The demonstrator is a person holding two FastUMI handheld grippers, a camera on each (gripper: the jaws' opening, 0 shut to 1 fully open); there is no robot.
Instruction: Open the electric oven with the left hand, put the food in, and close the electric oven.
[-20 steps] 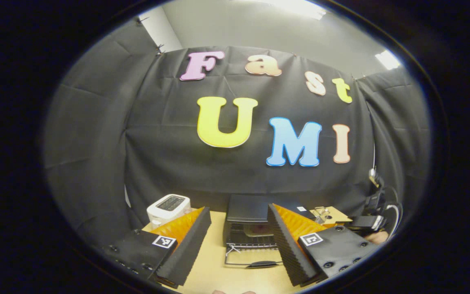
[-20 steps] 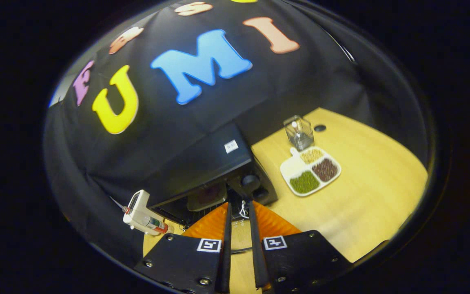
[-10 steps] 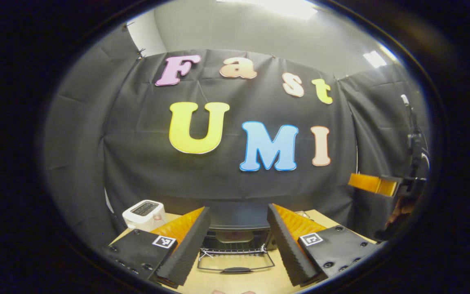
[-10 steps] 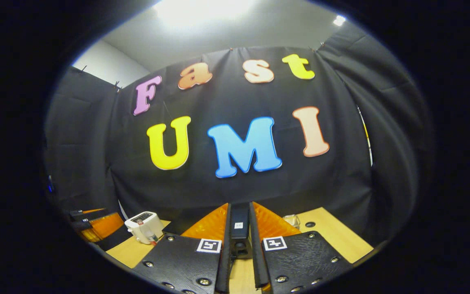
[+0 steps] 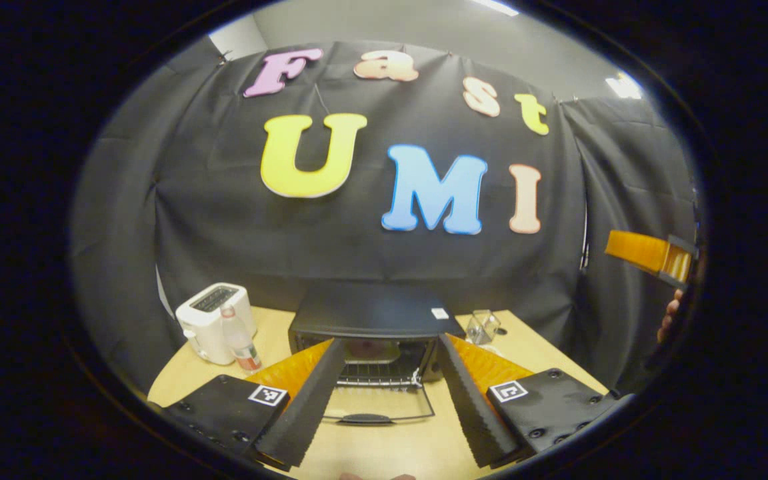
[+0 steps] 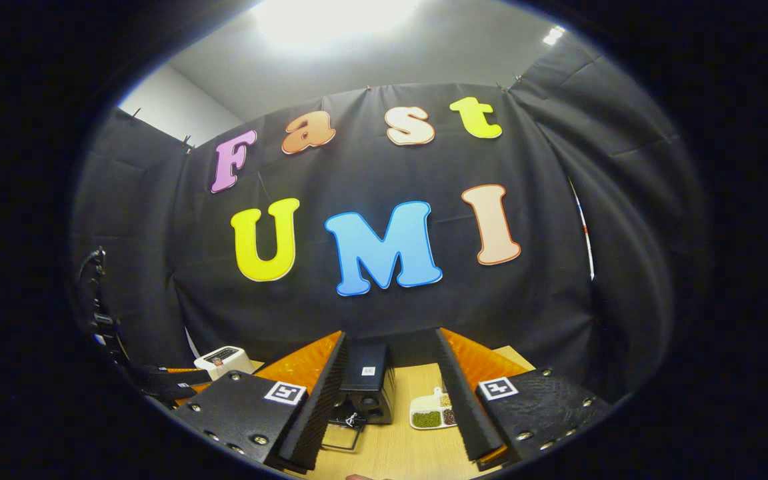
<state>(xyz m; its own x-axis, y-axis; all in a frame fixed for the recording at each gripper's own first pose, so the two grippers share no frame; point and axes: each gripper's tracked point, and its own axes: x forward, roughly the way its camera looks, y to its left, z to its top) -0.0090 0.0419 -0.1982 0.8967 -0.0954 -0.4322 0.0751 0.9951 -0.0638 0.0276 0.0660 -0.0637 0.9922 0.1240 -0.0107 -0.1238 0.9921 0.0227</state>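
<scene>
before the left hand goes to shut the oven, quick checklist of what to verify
1. Oven door down flat on the table: ok, still to be closed.
2. Food on the rack inside: ok, a round item sits there.
3. Left gripper open and empty: ok.
4. Right gripper open, holding nothing: ok.
5. Door handle free to reach: ok.
6. Toaster and bottle apart from the door's swing: ok.

scene lit from overhead ceiling lights (image 6: pixel 331 17), blown out to glare in the right gripper view; strong fisheye bending at edges, rims dim, focus sharp.
</scene>
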